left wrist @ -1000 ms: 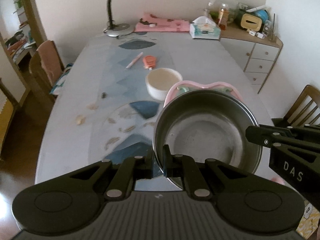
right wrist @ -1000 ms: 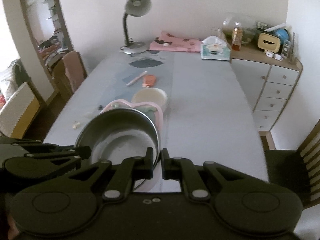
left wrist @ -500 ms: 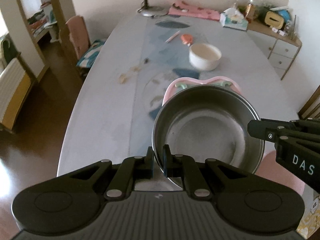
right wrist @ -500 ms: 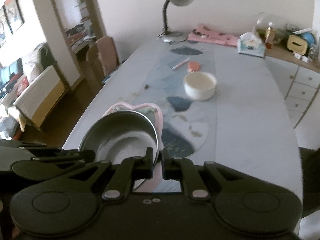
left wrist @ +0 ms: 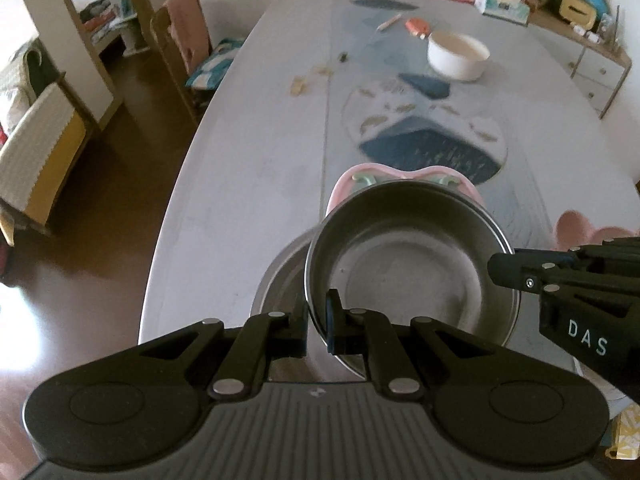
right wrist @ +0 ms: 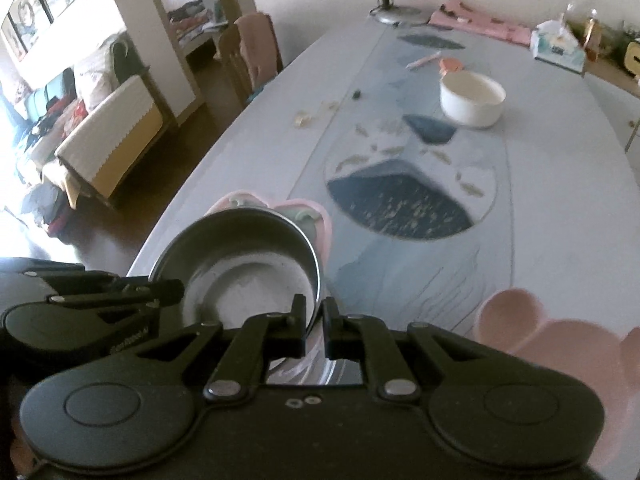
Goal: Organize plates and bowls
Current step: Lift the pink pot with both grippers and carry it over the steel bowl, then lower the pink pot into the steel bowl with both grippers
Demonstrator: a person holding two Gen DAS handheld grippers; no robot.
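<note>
My left claw [left wrist: 318, 322] is pinched tight on the near rim of the steel bowl [left wrist: 408, 276], and my right claw [right wrist: 314, 326] clamps the same bowl's rim at about 3 o'clock, so I hold it between both. A second ago the bowl hung over mid-tabletop with the white bowl just beyond it; now I have brought it back toward the near edge and lower. A second steel bowl [left wrist: 280, 280] has come into sight under it at 9 o'clock, sitting at the near edge of the tabletop [left wrist: 248, 200]. I judge that the nesting spot, and the held bowl sits a little off to its right, so it needs to shift toward 9 o'clock before I let go.

Just past the held bowl, at 12 o'clock, the pink plate [left wrist: 360, 172] with green trim peeks out; whether it rides along or lies on the tabletop I cannot tell. At 3 o'clock lies a pink flower-shaped dish [right wrist: 516, 320]. Far off at 12 o'clock the white bowl [left wrist: 458, 56] stands alone, not yet gathered.
</note>
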